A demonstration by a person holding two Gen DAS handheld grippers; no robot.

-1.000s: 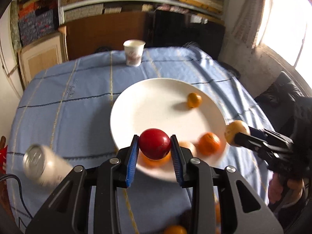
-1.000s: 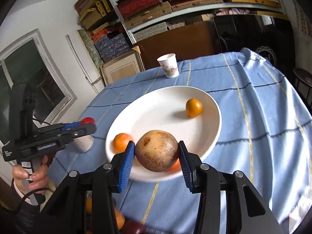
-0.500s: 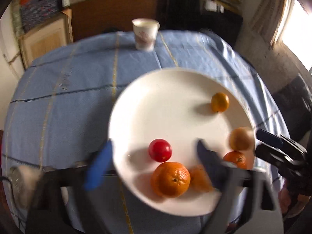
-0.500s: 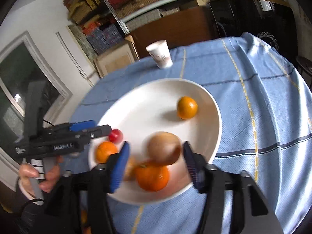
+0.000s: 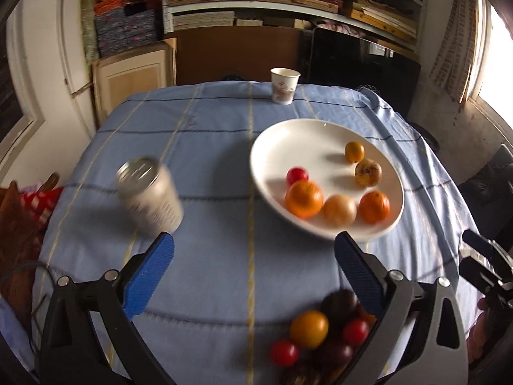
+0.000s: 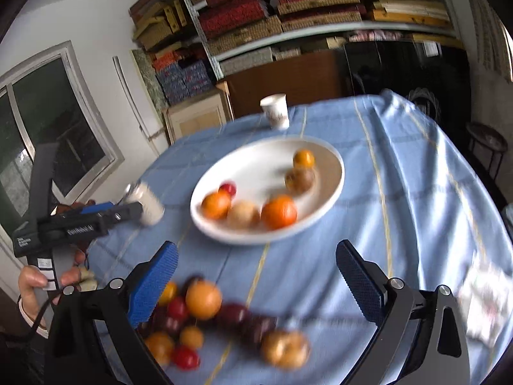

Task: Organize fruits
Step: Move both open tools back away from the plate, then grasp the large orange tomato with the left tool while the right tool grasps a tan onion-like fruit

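While both grippers stand with fingers spread wide and nothing between them, their jaws having just been opening, the next pick turns on the loose fruit pile (image 6: 205, 327). In the right wrist view it lies at the lower left of the frame, just under the blue pad of the right gripper (image 6: 256, 276). In the left wrist view the same pile (image 5: 320, 330) sits at the lower right, beside the right finger of the left gripper (image 5: 253, 272). It seems about equally near to both. The fruits are round, without long axis. The white plate (image 5: 288, 141), with six fruits, lies further up.
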